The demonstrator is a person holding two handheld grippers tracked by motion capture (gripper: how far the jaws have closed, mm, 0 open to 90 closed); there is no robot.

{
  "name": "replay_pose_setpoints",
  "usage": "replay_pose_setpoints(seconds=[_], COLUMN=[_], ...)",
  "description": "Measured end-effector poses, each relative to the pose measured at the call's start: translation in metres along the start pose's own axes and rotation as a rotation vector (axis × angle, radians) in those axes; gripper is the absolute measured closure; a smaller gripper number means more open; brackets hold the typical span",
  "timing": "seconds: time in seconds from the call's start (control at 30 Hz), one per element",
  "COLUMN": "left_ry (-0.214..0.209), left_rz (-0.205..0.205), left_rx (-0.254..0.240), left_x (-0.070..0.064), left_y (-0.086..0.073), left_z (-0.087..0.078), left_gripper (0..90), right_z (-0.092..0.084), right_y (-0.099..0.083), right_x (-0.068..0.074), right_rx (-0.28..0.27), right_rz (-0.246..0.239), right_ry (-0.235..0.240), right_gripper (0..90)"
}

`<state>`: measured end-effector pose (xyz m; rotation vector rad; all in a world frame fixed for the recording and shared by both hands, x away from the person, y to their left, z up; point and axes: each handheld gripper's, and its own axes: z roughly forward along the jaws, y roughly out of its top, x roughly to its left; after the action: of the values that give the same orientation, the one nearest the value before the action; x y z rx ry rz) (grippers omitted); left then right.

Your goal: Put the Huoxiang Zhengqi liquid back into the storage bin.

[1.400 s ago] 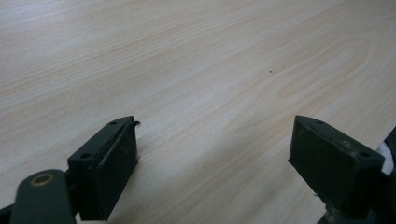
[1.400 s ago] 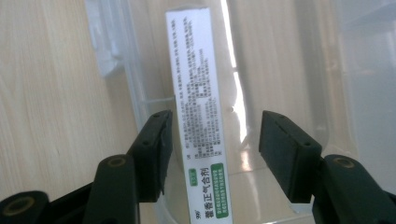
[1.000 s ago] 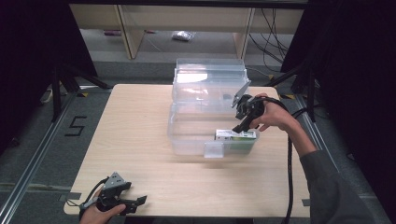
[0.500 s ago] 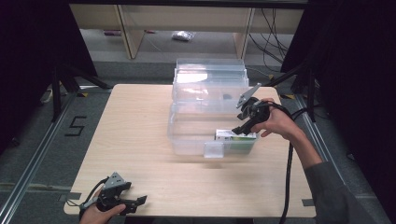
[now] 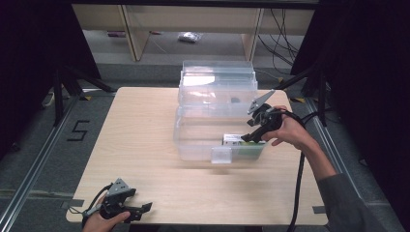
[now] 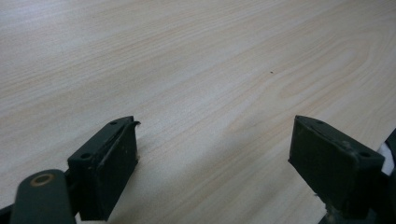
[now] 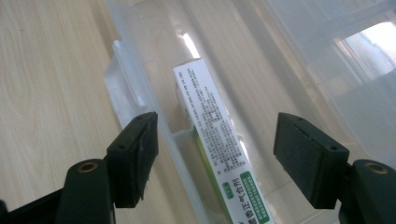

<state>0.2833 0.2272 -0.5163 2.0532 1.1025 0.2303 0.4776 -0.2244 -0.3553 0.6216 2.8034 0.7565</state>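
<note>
Carton (image 7: 217, 154), long, white-green and printed, lies inside clear plastic bin (image 5: 193, 140).

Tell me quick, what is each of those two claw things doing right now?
Left gripper: open, holding nothing, low over the pale wooden table.
Right gripper: open, holding nothing, above the white and green printed carton lying in the clear plastic bin.

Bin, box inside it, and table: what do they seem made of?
Bin: clear, glossy plastic, most likely; the tabletop and the box show through its walls. Box: probably printed cardboard, white with small text and a green end, folded edges. Table: pale wood-grain surface, matte; real wood or laminate, I cannot tell.
</note>
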Motion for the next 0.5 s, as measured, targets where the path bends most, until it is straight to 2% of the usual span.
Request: replay_pose_setpoints(seconds=[0.07, 0.1, 0.17, 0.23, 0.27, 0.37, 0.4, 0.47, 0.5], left_ry=[0.0, 0.001, -0.001, 0.001, -0.001, -0.001, 0.0, -0.003, -0.002], left_rz=[0.0, 0.001, 0.0, -0.002, -0.022, -0.022, -0.021, -0.02, -0.021], left_rx=[0.0, 0.001, 0.0, -0.002, -0.02, -0.022, -0.021, -0.018, -0.021], left_x=[0.0, 0.0, 0.0, 0.0, -0.002, -0.002, -0.002, -0.002, -0.002], left_y=[0.0, 0.0, 0.0, 0.0, 0.0, 0.0, 0.0, 0.0, 0.0], left_z=[0.0, 0.0, 0.0, 0.0, 0.001, 0.002, 0.002, 0.001, 0.002], left_gripper=[14.8, 14.9, 14.8, 14.9, 14.8, 14.8, 14.9, 14.9, 14.9], right_z=[0.0, -0.001, -0.001, 0.001, 0.002, 0.003, 0.002, 0.002, 0.002], right_y=[0.0, -0.001, -0.001, -0.003, -0.004, -0.007, -0.008, -0.01, -0.011], right_x=[0.001, 0.003, 0.003, 0.004, 0.004, 0.008, 0.009, 0.014, 0.015], right_rx=[-0.007, -0.001, -0.006, -0.018, -0.034, -0.061, -0.062, -0.063, -0.084], right_rz=[-0.002, 0.028, 0.032, 0.022, 0.033, 0.051, 0.046, 0.067, 0.05], right_ry=[0.007, 0.013, 0.006, 0.021, 0.001, -0.002, -0.004, 0.009, 0.006], right_gripper=[31.8, 31.5, 31.5, 30.8, 30.6, 30.3, 30.3, 30.4, 30.3])
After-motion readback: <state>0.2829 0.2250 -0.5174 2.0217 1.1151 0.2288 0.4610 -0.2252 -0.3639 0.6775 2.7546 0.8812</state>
